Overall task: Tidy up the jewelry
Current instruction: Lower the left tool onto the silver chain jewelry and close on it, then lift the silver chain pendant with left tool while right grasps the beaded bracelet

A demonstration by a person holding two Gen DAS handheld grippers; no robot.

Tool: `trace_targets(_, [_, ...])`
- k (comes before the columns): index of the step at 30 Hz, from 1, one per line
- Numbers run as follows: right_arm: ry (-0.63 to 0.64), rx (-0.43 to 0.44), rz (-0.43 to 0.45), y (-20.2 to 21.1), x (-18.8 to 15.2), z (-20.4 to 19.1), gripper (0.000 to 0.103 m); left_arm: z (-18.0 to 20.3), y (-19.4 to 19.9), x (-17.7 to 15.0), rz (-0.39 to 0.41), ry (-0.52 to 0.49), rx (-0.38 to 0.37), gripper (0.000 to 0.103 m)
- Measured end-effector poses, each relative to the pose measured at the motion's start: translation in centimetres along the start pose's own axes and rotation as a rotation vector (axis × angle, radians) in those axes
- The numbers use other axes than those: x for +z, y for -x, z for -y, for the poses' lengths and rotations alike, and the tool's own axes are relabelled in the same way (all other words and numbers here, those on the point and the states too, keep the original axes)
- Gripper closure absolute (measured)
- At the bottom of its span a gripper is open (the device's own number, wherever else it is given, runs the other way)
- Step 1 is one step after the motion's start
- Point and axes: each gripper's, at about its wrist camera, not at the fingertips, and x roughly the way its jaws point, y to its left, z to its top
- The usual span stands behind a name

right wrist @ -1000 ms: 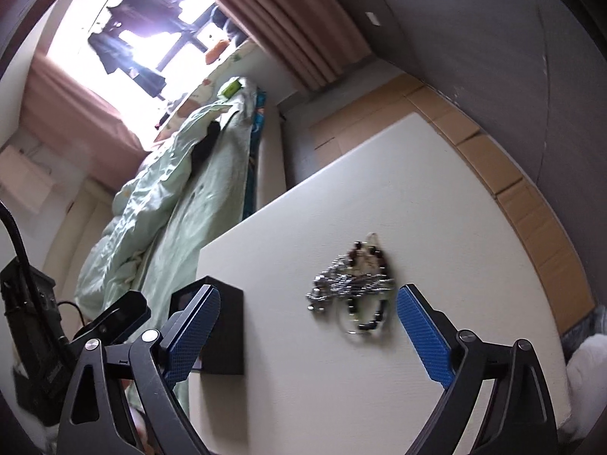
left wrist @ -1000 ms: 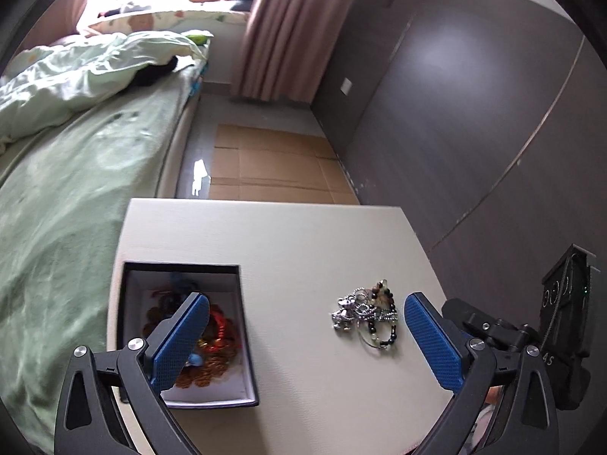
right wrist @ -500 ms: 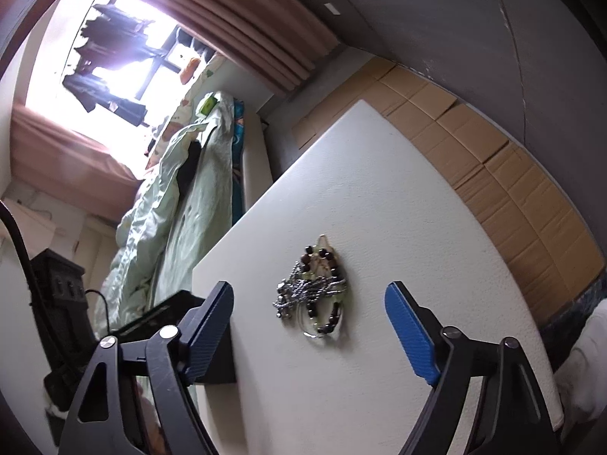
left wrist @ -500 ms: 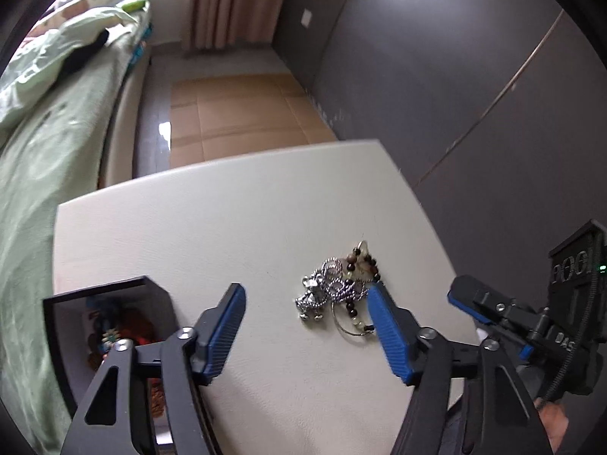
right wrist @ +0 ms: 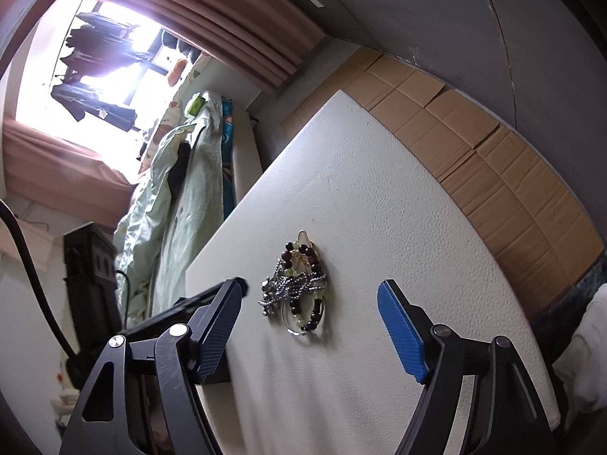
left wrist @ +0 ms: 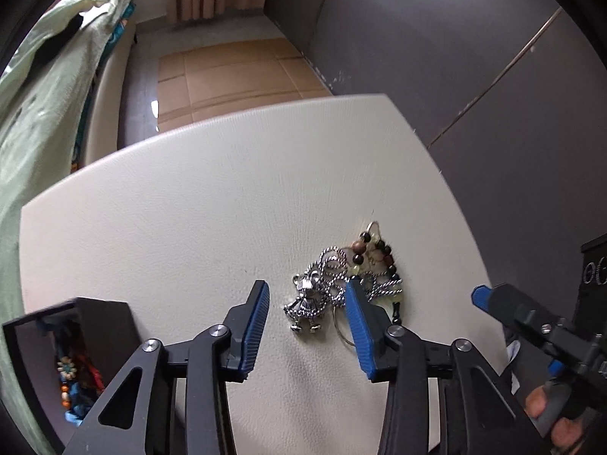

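Silver chain with a small figure charm, tangled with a dark and pale-green beaded bracelet and a thin wire ring: one jewelry heap (left wrist: 341, 284) on the cream table (left wrist: 189, 208), toward its right side. How many separate pieces make up the heap cannot be told.

Left tool (left wrist: 307, 322): blue pads closing, straddling the chain end of the heap; the right pad covers part of it, the left pad stands clear, so no pinch yet.

Right tool (right wrist: 307, 326): pads spread wide, heap between and beyond them, untouched. A hand (left wrist: 550, 417) on its grip is cut off at the frame edge.

Black box (left wrist: 76, 341) at the table's near left corner: only a slice of its interior shows, with colored beads inside, partly hidden by the left tool's arm.

Table's far half lies bare up to its edge; bed (left wrist: 45, 94) along the left, cardboard-covered floor (left wrist: 235, 72) beyond, dark wall panels (left wrist: 436, 57) close on the right.
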Motion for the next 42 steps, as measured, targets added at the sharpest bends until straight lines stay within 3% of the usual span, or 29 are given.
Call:
trace_targets(6, [0.008,-0.006,-0.015,-0.5,-0.2,-0.3,0.027,0.1,-1.5,-0.2,-0.022,-0.018,0.025,0.068])
trace_targets(10, [0.005,-0.003,-0.024,-0.7,-0.3,-0.4,0.027,1.6,-2.0,-0.6,-0.016,-0.102,0.130,0.074])
trace_targets(11, [0.005,-0.004,-0.026,-0.8,-0.4,-0.4,0.027,1.8,-2.0,-0.7,-0.015,-0.110,0.136,0.080])
trace_targets(19, [0.018,-0.013,-0.044,-1.4,-0.6,-0.9,0.027,1.3,-1.3,-1.0,-0.009,-0.103,0.097,0.088])
trace_targets(27, [0.016,-0.018,-0.046,-1.9,-0.3,-1.0,0.027,1.1,2.9,-0.7,0.071,-0.078,0.056,0.089])
trace_targets(35, [0.066,-0.027,-0.072,-2.8,-0.5,-2.0,0.041,3.0,9.6,0.6,0.176,-0.121,0.084,0.089])
trace_targets(39, [0.059,-0.031,-0.085,-3.3,-0.6,-1.8,0.056,4.1,13.0,1.2,0.227,-0.144,0.100,0.089])
trace_targets(42, [0.052,-0.041,-0.097,-3.7,-0.6,-1.6,0.057,4.4,14.8,1.4,0.259,-0.148,0.107,0.089])
